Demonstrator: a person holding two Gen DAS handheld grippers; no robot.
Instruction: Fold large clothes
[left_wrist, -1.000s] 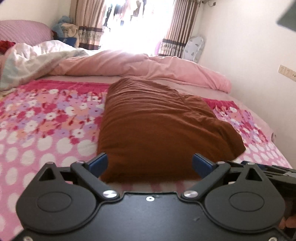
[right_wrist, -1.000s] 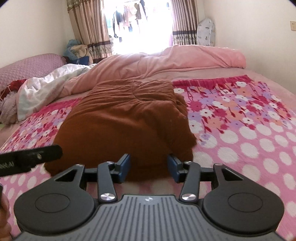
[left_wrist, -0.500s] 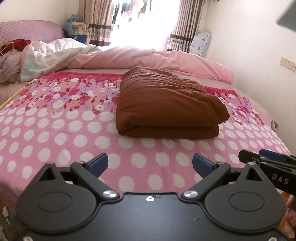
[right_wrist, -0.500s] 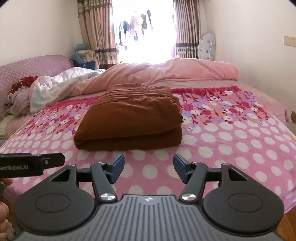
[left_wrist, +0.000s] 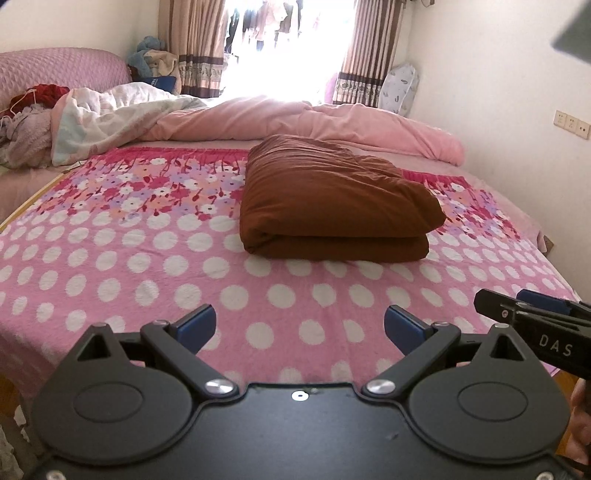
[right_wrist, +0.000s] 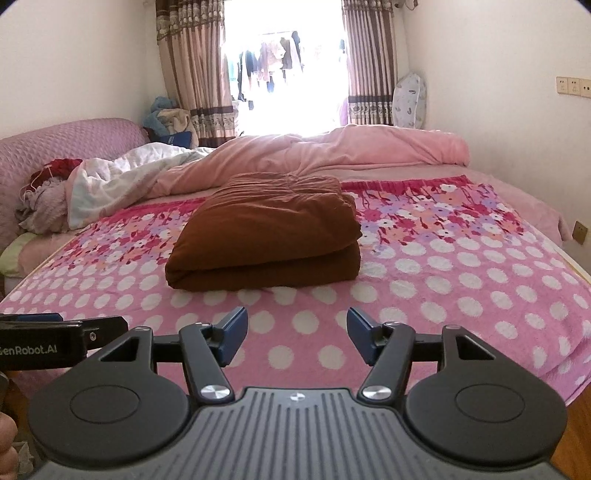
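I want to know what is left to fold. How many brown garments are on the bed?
1. The brown garment lies folded in a thick stack on the pink dotted blanket, in front of the pink duvet. More clothes may be hidden in the pile by the headboard.

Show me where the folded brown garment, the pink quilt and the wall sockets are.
folded brown garment (left_wrist: 332, 199), left wrist view, on its top layer.
pink quilt (right_wrist: 369, 149), right wrist view, on its rumpled middle.
wall sockets (left_wrist: 571, 124), left wrist view, on the middle plate.
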